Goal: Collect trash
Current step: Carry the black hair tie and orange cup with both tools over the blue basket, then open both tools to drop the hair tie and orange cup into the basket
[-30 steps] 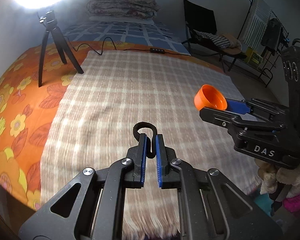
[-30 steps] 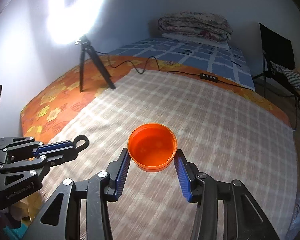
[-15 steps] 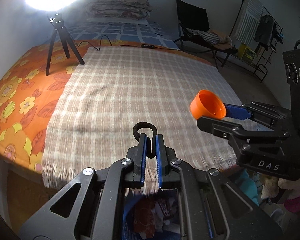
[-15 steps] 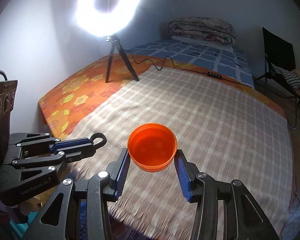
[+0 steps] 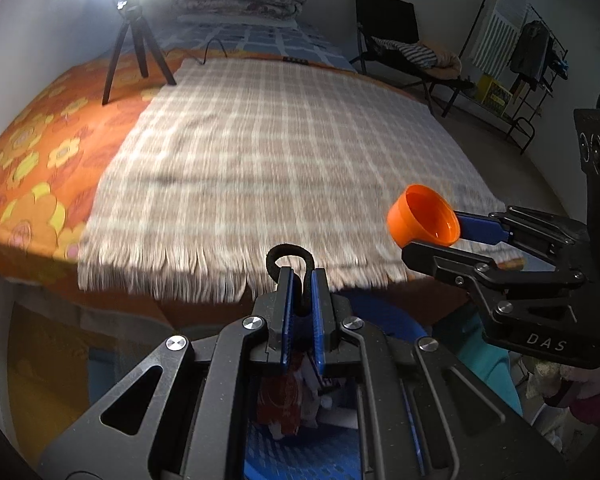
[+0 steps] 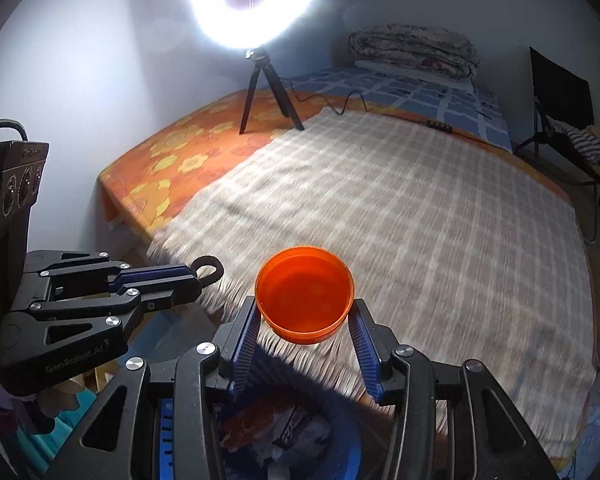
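Left wrist view: left hand-held gripper [image 5: 300, 280] clamped on a black hair tie [image 5: 286, 254], loop sticking out past the tips, above the blue bin [image 5: 300, 464] with wrappers inside. Tie is soft, light, limp; pinching the doubled band works.

Right wrist view: right hand-held gripper [image 6: 305, 322] clamped on an orange cap [image 6: 305, 294] across its rim, over the bin [image 6: 340, 456] at the edge of the bed [image 6: 380, 208]. Cap looks light, stiff, a bit slick; side-wall grip suits it.

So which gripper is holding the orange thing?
The right gripper. Its blue fingers squeeze the round orange cap, while the left gripper pinches a thin black loop instead.
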The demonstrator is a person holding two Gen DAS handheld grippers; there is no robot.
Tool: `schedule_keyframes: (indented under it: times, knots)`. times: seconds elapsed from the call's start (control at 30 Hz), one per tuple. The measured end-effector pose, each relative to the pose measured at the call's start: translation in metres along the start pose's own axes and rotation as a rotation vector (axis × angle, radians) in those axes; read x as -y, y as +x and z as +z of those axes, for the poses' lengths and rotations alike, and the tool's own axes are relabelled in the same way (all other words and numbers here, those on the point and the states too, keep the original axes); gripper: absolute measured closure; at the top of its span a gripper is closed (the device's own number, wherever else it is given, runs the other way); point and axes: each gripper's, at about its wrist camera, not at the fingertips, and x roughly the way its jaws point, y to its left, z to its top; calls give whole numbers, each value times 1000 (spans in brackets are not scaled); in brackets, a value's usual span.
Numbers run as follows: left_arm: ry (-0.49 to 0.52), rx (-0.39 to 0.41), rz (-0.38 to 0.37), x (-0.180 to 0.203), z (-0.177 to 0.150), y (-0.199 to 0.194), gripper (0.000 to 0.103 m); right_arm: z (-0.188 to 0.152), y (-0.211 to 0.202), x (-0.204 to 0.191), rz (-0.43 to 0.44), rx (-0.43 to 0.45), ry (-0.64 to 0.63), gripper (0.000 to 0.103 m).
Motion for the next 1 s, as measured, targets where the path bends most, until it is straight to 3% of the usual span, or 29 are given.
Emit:
schedule_keyframes:
  times: [0.43, 1.0]
  knots:
    - [-20, -91, 5, 1, -49, 19, 96, -46, 4, -13, 2, -55, 15, 56]
    - [-27, -209, 37, -8, -82, 53, 96, -92, 26, -19, 20, -142, 50, 56]
